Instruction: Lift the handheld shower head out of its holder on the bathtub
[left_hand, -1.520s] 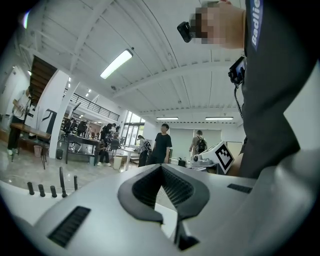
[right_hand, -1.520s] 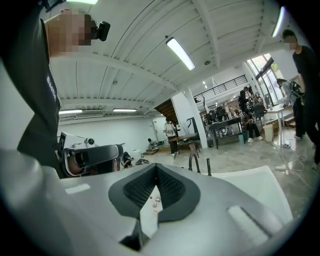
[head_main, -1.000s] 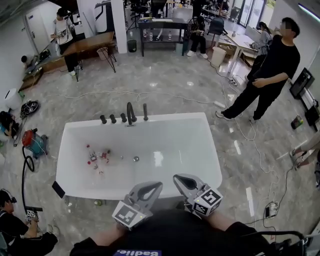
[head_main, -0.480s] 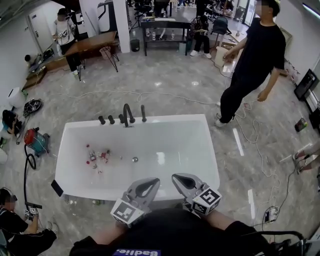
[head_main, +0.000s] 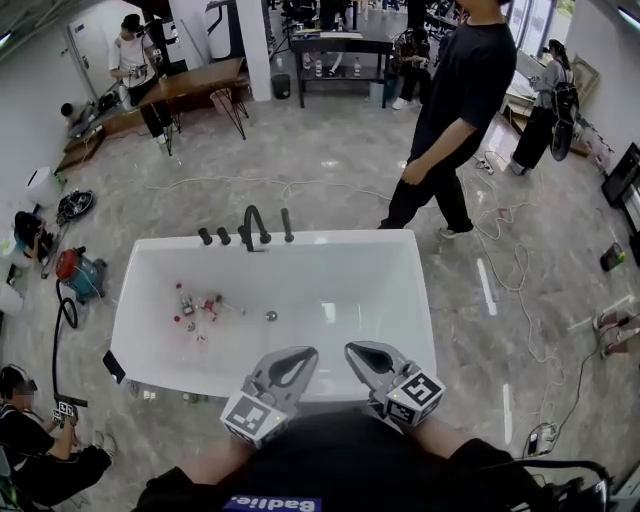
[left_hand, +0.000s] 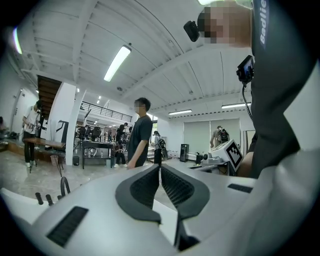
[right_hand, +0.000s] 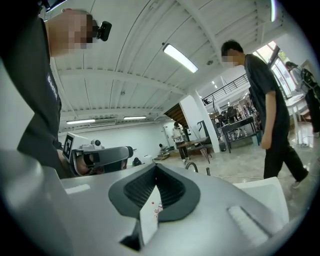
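The white bathtub (head_main: 420, 300) lies ahead of me in the head view. On its far rim stand black fittings: two knobs (head_main: 214, 236), a curved spout (head_main: 255, 225) and the slim upright handheld shower head (head_main: 288, 224) in its holder. My left gripper (head_main: 308, 353) and right gripper (head_main: 350, 351) hover side by side over the near rim, far from the shower head. Both are shut with nothing in them. The left gripper (left_hand: 160, 166) view shows the spout (left_hand: 64, 186). From the right gripper (right_hand: 155, 165) view I see the spout (right_hand: 190, 165) and the shower head (right_hand: 207, 171).
Small red and white items (head_main: 198, 308) and a drain (head_main: 271, 316) lie in the tub. A person in black (head_main: 450, 110) walks near the tub's far right corner. Cables (head_main: 300, 188) trail over the floor. A red machine (head_main: 75, 272) and a crouching person (head_main: 30, 445) are at the left.
The person in black has walked leftward, closer to the tub's far right corner. Both grippers stay shut and keep their place low in the view, which has shifted slightly.
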